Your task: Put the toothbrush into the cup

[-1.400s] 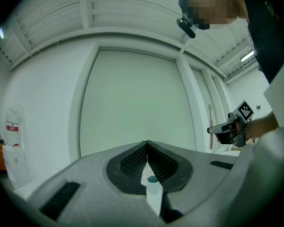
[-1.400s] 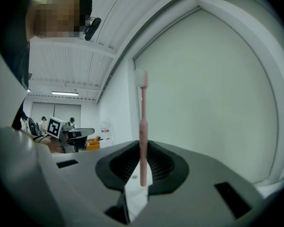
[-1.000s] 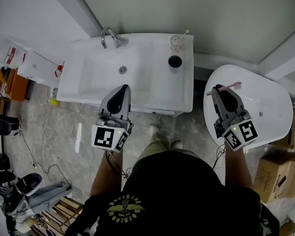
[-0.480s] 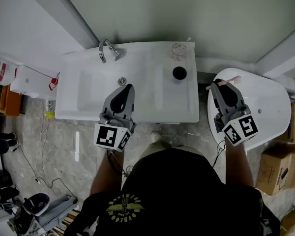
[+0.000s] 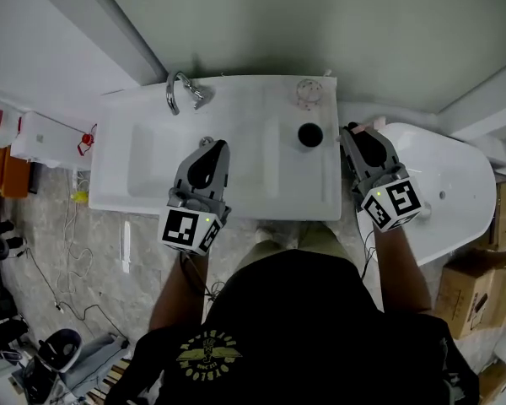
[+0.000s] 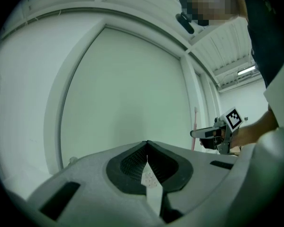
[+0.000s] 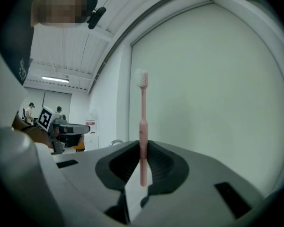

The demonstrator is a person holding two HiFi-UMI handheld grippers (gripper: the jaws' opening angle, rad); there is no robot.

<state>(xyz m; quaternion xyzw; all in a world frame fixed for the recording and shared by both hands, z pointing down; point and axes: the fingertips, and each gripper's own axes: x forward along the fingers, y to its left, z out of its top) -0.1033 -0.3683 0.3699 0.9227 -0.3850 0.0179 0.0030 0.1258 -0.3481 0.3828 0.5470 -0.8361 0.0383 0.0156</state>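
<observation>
**Right claw clamping the toothbrush, sitting just beside the cup**

- The right gripper (image 5: 354, 133) is clamping the pink toothbrush (image 7: 143, 122). Its pads are pinching the lower handle.
- The brush is standing upright, with the bristle head up top and the handle's end poking out just below the pads.
- The left gripper (image 6: 147, 144) is carrying nothing. Its jaws are pressed together, with only a sliver of the white surface showing under them.
- The head view shows both grippers pointing away from the person, toward the wall.
- The left one is hovering over the white sink (image 5: 152, 167), about mid-basin and in front of the faucet (image 5: 179, 91).
- The right one is hanging over the sink's right edge, with its tips just right of the black cup (image 5: 309, 134).
- The cup is standing upright on the sink's flat right-hand ledge with its mouth open. The toothbrush is not inside it. It is beside the cup and apart from it.
- A round pale item (image 5: 307, 91) is sitting on the ledge behind the cup, near the wall.
- A white oval fixture (image 5: 455, 175) is filling the space right of the sink, partly under the right forearm.
- A cardboard box (image 5: 476, 289) is lying on the floor beyond it.
- Each gripper view is catching the other gripper off to the side, roughly level with it.
</observation>
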